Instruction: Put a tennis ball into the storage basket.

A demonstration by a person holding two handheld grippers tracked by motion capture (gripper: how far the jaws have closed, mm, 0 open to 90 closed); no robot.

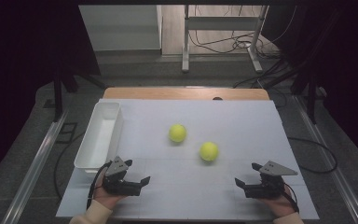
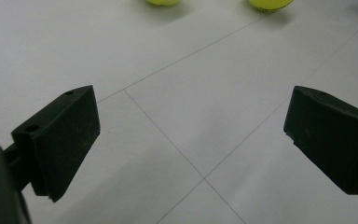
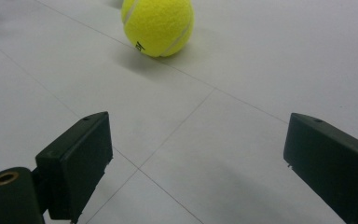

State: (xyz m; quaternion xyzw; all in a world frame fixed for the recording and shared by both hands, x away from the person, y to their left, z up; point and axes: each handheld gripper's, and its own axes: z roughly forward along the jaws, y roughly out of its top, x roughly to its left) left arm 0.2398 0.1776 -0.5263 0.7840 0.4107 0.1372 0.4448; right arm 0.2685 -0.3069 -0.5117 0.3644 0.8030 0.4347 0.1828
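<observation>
Two yellow tennis balls lie on the white table mat [image 1: 191, 196]: one ball [image 1: 177, 133] near the middle, the other ball [image 1: 209, 151] a little nearer and to its right. My left gripper [image 1: 137, 171] rests low at the front left, open, with nothing between its jaws. In the left gripper view that gripper [image 2: 191, 135] looks over bare mat, and both balls [image 2: 269, 3] peek in at the top edge. My right gripper [image 1: 248, 173] sits at the front right, also open and empty. In the right gripper view the nearer ball [image 3: 157, 25] lies ahead of the gripper [image 3: 196, 140], well apart from it.
A long white tray [image 1: 100, 135] stands along the mat's left side, just beyond my left gripper. The wooden table edge [image 1: 186, 93] shows behind the mat. Cables and a metal stand [image 1: 223, 42] lie on the floor beyond. Dark curtains flank both sides.
</observation>
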